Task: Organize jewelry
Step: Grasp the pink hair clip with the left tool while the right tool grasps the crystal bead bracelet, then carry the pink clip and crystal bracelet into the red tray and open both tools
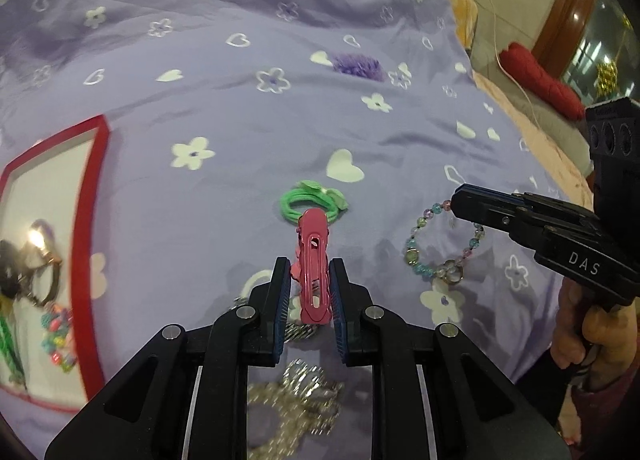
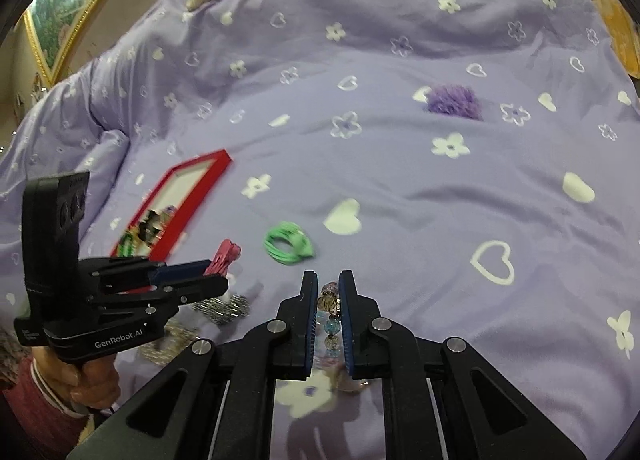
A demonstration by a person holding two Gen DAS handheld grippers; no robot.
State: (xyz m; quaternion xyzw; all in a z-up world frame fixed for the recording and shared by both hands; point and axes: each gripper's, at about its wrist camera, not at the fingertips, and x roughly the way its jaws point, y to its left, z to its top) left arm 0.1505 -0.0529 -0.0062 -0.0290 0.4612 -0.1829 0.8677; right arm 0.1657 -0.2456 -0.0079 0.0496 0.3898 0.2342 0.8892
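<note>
"DAS" in white on my right gripper (image 1: 454, 205), "GenRobot.AI" on the side of my left gripper (image 2: 218, 280), nothing else readable

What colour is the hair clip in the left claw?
Pink hair clip; it shows best in the left wrist view.

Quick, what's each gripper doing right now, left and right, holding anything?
Left gripper: closed on the pink hair clip, lifted off the bedspread.
Right gripper: closed around the beaded bracelet.
</note>
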